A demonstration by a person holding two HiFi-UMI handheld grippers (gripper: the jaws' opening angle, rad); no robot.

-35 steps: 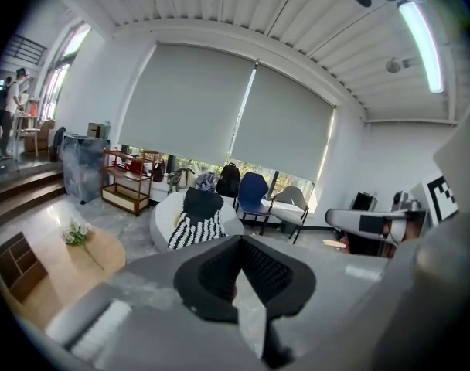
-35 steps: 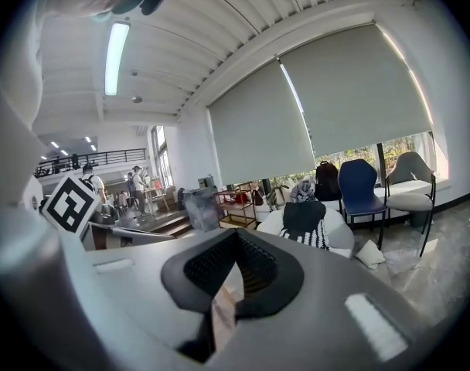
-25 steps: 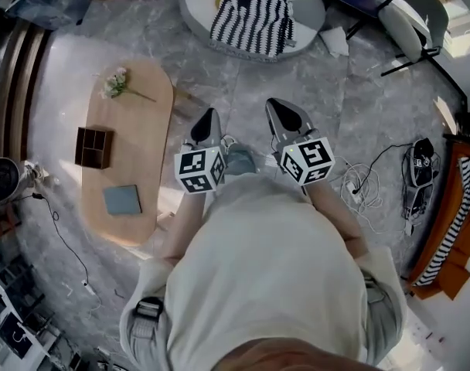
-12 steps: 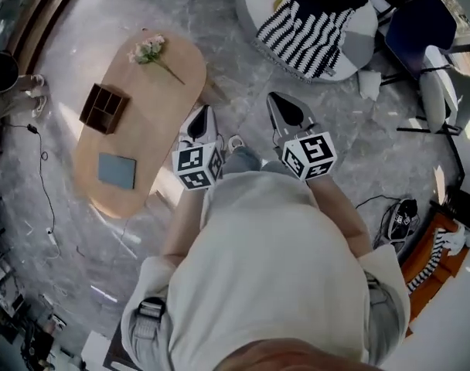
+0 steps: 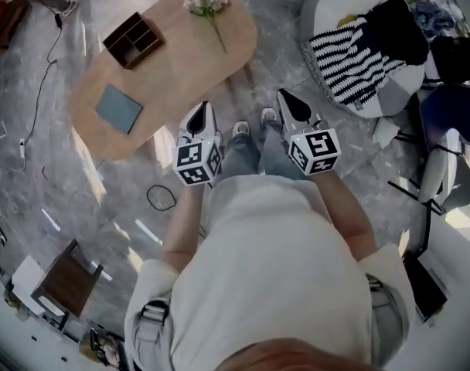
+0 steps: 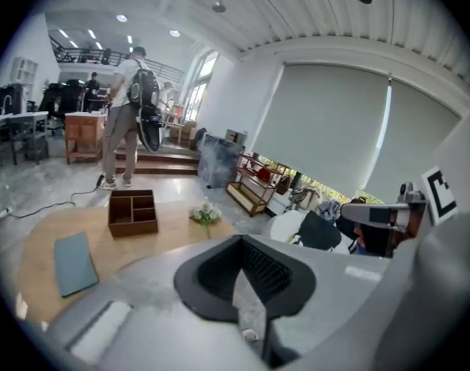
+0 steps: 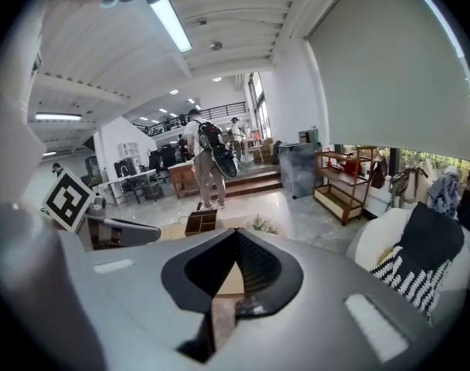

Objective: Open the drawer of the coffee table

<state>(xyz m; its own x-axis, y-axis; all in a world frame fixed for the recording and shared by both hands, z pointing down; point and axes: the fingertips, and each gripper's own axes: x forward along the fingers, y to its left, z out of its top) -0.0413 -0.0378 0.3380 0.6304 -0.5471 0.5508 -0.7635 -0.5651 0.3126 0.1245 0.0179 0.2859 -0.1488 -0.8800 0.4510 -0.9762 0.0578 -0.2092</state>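
Note:
The oval wooden coffee table (image 5: 177, 64) stands on the floor ahead and to the left. No drawer shows in any view. My left gripper (image 5: 203, 110) is shut and empty, with its tip just short of the table's near edge. To the right of it, over the floor, my right gripper (image 5: 286, 99) is also shut and holds nothing. In the left gripper view the shut jaws (image 6: 240, 239) point past the table top (image 6: 35, 263). The right gripper view has its shut jaws (image 7: 235, 235) aimed toward the table's far end.
On the table lie a brown divided tray (image 5: 132, 39), a grey-blue pad (image 5: 117, 108) and a sprig of flowers (image 5: 208, 6). A beanbag with a striped cloth (image 5: 362, 56) sits at right. A cable loop (image 5: 161, 198) lies on the floor. A person (image 6: 125, 118) stands beyond the table.
The view has swung round, so the table went from the left edge to the upper middle. Both grippers now point nearer the table's edge. Both stayed shut.

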